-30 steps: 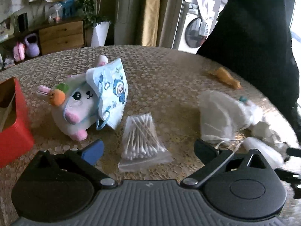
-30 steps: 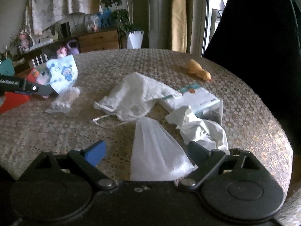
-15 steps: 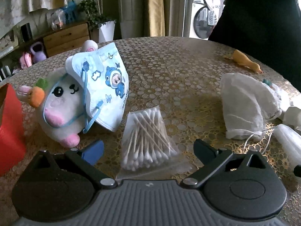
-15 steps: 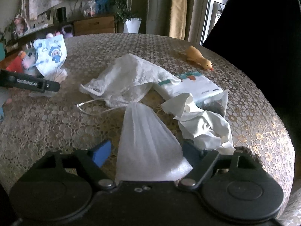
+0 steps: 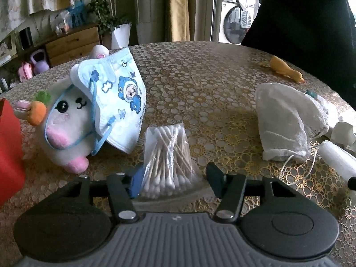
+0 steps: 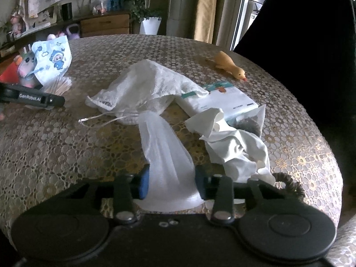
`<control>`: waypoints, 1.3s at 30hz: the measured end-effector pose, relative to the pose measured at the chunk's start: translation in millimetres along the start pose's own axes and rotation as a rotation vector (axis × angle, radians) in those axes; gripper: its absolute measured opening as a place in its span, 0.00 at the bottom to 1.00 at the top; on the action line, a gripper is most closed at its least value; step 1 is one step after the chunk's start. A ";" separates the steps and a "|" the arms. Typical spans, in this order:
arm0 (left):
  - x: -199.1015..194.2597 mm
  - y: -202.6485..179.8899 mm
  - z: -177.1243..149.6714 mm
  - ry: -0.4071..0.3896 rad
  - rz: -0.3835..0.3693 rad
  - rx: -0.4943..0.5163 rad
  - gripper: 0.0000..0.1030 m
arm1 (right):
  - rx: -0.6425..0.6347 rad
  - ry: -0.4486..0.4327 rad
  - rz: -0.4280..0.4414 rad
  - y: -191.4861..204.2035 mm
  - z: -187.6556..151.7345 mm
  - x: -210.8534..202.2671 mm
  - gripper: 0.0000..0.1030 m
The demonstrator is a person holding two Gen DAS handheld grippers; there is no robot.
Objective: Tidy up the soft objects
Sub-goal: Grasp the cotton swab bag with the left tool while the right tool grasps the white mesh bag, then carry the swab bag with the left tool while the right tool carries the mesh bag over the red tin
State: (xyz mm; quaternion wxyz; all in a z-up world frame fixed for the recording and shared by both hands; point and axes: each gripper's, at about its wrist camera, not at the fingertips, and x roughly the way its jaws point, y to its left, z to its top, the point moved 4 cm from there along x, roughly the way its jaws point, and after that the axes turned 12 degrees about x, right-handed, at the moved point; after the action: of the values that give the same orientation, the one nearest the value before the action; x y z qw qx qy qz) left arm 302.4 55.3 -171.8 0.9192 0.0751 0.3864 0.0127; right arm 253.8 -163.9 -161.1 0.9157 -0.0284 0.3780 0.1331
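My left gripper (image 5: pixel 173 181) has its jaws closed in on the near end of a clear bag of cotton swabs (image 5: pixel 168 153) on the table. A white plush bunny (image 5: pixel 64 124) with a blue cartoon face mask (image 5: pixel 118 98) draped over it sits to the left. My right gripper (image 6: pixel 170 183) is shut on a white translucent roll (image 6: pixel 164 153). A white lace pouch (image 6: pixel 142 89) lies beyond it; it also shows in the left wrist view (image 5: pixel 287 120). A crumpled white cloth (image 6: pixel 233 142) lies to the right.
A red box (image 5: pixel 9 153) stands at the far left. A yellow rubber duck (image 6: pixel 231 65), a white packet (image 6: pixel 222 99) and a brown hair tie (image 6: pixel 291 185) lie on the right. The round table's edge (image 6: pixel 329 155) curves close on the right. A person in black stands behind.
Both grippers' jaws have closed in: the left around the cotton swab bag, the right onto the white roll. The left gripper has moved closer to the bag.
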 end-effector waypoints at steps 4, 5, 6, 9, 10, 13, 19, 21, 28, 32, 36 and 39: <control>-3.6 2.1 1.0 0.003 0.015 -0.003 0.42 | 0.013 -0.012 0.003 0.1 2.0 -6.5 0.28; -4.2 3.2 1.2 0.006 0.009 -0.010 0.42 | 0.020 -0.015 0.007 0.1 3.1 -8.5 0.25; -4.4 4.1 0.9 0.011 0.000 -0.017 0.41 | 0.028 -0.018 0.010 -0.2 4.2 -11.0 0.24; -7.8 5.1 -0.8 0.010 0.000 -0.021 0.40 | 0.056 -0.029 0.022 -1.4 8.3 -20.5 0.20; -9.8 5.6 -1.1 0.008 -0.005 -0.024 0.40 | 0.068 -0.030 0.031 -1.7 9.4 -23.9 0.19; -18.2 5.6 -2.0 -0.002 -0.020 -0.030 0.40 | 0.114 -0.032 0.068 -3.1 13.7 -36.2 0.18; -43.0 10.5 -4.2 -0.021 -0.042 -0.055 0.40 | 0.133 -0.051 0.133 10.1 19.3 -62.5 0.18; -53.0 13.5 -5.4 -0.029 -0.054 -0.058 0.40 | 0.134 -0.063 0.155 17.4 21.4 -71.3 0.18; -90.1 33.2 -6.9 -0.057 -0.048 -0.084 0.40 | 0.114 -0.093 0.239 49.0 31.9 -98.4 0.17; -110.2 51.5 -9.4 -0.073 -0.031 -0.109 0.40 | 0.091 -0.100 0.271 71.4 36.6 -109.3 0.17; -129.5 70.3 -11.1 -0.090 0.000 -0.118 0.40 | 0.045 -0.098 0.310 98.2 42.6 -116.2 0.17; -141.2 84.3 -12.1 -0.089 0.012 -0.120 0.40 | 0.021 -0.099 0.340 118.9 48.6 -120.4 0.17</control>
State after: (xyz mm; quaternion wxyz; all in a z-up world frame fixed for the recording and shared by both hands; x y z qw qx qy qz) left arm 197.7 128.7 -67.6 0.9381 0.0228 0.3434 0.0378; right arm 173.8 -68.8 -36.4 0.8978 0.0522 0.3331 0.2833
